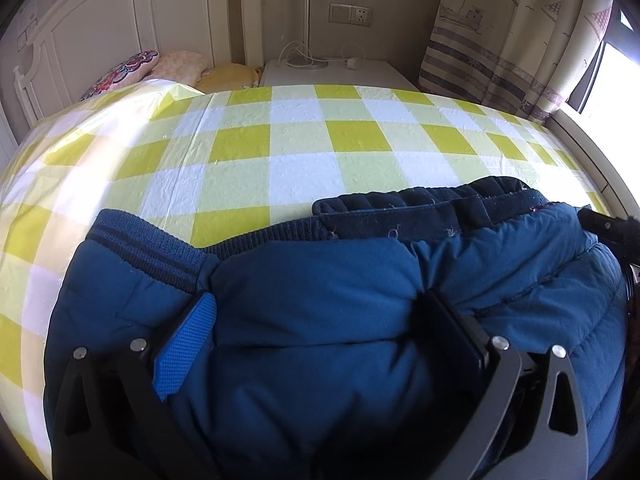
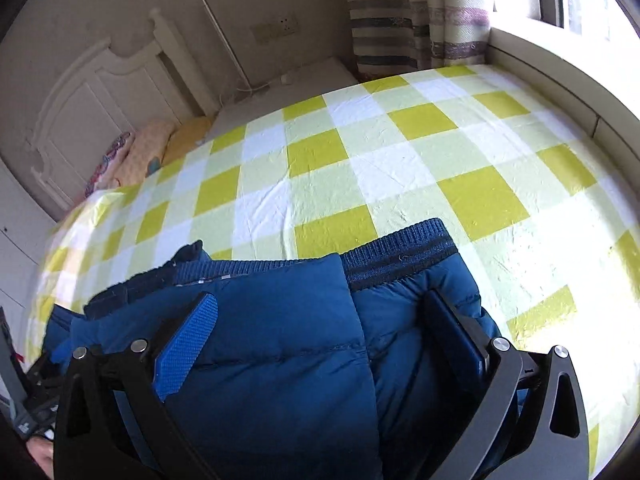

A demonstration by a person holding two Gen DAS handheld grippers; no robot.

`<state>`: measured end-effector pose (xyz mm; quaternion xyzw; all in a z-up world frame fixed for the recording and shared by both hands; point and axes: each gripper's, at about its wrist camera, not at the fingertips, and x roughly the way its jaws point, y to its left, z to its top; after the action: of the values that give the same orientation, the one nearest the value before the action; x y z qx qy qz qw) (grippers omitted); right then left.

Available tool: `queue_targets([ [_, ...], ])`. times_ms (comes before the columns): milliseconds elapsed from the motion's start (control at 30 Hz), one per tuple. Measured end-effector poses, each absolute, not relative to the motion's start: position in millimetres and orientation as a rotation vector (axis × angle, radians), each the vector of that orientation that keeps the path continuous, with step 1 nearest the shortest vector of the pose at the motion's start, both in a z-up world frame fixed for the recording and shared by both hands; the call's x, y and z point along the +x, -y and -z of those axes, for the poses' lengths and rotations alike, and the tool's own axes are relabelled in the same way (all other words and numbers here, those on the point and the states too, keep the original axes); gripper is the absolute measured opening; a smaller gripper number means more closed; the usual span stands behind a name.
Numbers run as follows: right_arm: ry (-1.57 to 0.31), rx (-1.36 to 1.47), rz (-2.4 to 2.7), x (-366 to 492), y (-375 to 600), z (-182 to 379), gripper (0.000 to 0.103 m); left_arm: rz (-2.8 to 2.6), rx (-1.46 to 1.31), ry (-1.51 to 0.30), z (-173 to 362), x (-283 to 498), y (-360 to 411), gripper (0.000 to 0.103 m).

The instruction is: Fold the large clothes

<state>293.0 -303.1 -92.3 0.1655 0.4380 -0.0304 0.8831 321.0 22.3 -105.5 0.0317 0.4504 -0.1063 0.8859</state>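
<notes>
Bed [image 1: 280,152] under a yellow, pale green and white check sheet [image 2: 400,168], filling most of both views. White headboard [image 1: 100,20] at the far left, curtain [image 1: 512,32] by the bright window at the far right, white nightstand [image 1: 340,72] between them against the wall.

Blue padded jacket [image 1: 320,300] heaped on the near part of the bed, ribbed dark-blue hem [image 2: 400,248] turned toward the far side, darker lining [image 1: 420,208] showing at the top of the pile.

Pillows [image 1: 160,68] bunched at the headboard (one patterned, one pink, one yellow).

Left gripper [image 1: 320,312] low over the jacket, jaws spread wide with a thick bulge of padding swelling up between them; blue pad [image 1: 184,352] lying against the fabric on one side, dark finger sunk into a crease on the other. Not pinched tight.

Right gripper [image 2: 324,312] set likewise on the jacket just beside the hem, jaws spread, a folded layer of jacket between them.

Wall socket [image 1: 352,14] above the nightstand, white cable [image 1: 296,52] coiled on top.
</notes>
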Motion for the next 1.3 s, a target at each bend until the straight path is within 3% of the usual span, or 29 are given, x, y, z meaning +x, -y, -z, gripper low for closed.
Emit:
queue_targets([
  [133, -0.921, 0.309, 0.076, 290, 299, 94, 0.098, 0.214, 0.167, -0.984, 91, 323, -18, 0.101],
  [233, -0.908, 0.336, 0.061, 286, 302, 94, 0.098, 0.075, 0.222, -0.831, 72, 324, -40, 0.101],
  [400, -0.908, 0.328, 0.064, 286, 301, 93, 0.098, 0.015, -0.150, -0.991, 106, 350, -114, 0.101],
  [633, -0.912, 0.278, 0.103, 278, 285, 77, 0.098, -0.025, -0.075, -0.971, 106, 349, -102, 0.101],
  [767, -0.861, -0.011, -0.109, 252, 193, 54, 0.098, -0.016, -0.107, -0.971, 106, 349, -108, 0.101],
  [867, -0.926, -0.264, -0.166, 247, 133, 84, 0.098, -0.010, -0.120, -0.968, 107, 350, -110, 0.101],
  [1000, -0.967, -0.116, -0.212, 255, 156, 87, 0.098, -0.004, -0.148, -0.969, 108, 349, -113, 0.101],
  [1133, -0.890, -0.008, 0.009, 243, 222, 69, 0.098, -0.003, -0.154, -0.968, 108, 349, -113, 0.101],
  [1300, -0.956, 0.158, 0.004, 238, 280, 91, 0.099, 0.000, -0.163, -0.968, 110, 350, -114, 0.101],
])
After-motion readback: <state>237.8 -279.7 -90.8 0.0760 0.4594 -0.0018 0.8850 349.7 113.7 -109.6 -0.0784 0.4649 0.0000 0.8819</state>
